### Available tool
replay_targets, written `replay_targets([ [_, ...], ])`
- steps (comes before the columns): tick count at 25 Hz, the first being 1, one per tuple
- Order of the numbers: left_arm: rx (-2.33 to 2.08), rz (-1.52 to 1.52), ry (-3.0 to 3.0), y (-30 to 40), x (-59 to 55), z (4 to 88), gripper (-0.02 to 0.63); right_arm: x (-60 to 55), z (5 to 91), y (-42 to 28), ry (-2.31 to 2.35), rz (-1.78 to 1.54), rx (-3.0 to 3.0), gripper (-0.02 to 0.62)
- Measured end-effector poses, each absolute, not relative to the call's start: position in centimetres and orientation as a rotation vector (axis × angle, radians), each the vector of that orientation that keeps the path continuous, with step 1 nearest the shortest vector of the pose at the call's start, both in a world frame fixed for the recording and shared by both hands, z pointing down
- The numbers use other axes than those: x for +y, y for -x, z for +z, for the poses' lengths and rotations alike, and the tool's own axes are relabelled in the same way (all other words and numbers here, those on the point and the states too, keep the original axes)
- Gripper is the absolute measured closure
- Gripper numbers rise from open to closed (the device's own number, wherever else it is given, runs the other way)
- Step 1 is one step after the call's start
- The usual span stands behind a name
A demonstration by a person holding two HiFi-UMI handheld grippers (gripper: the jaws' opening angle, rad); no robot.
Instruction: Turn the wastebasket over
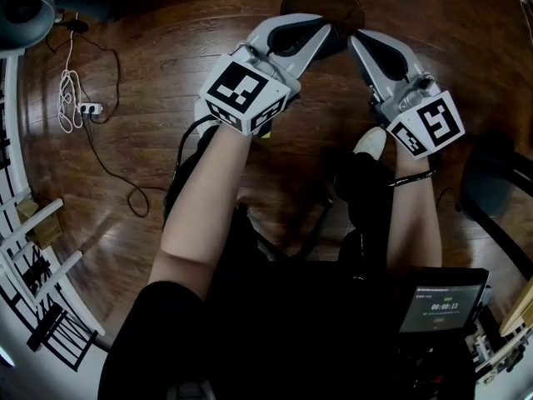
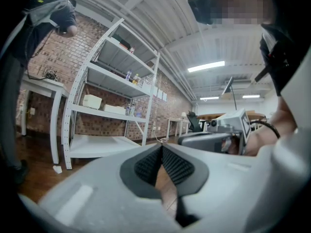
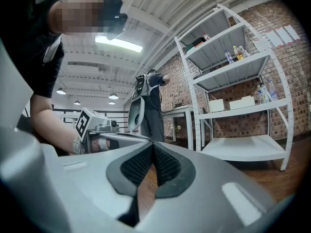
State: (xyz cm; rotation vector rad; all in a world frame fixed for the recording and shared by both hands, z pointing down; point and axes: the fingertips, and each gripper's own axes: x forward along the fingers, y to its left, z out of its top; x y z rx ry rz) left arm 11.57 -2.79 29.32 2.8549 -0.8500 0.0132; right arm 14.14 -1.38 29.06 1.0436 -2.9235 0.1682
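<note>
In the head view a dark round wastebasket stands on the wooden floor at the top middle; only its shadowed top shows. My left gripper reaches toward it with its tip at the near rim. Its jaws are shut with nothing between them, and the ribbed pads meet at the tip. Just to its right, my right gripper is also shut and empty, its pads touching at the tip. Each gripper view shows the other gripper alongside. Neither gripper view shows the wastebasket.
A white cable and power strip lie on the floor at left. White shelving stands against the brick wall. A dark chair is at right, a small screen at lower right. A person stands by a white table.
</note>
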Motion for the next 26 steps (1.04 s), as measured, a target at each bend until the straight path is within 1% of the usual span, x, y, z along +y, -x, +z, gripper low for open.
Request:
replay_targets([
  [26, -0.849, -0.029, -2.872, -10.8, -1.3, 29.0, 0.604, -1.1, 29.0, -14.0, -1.086, 0.177, -2.927, 0.586],
])
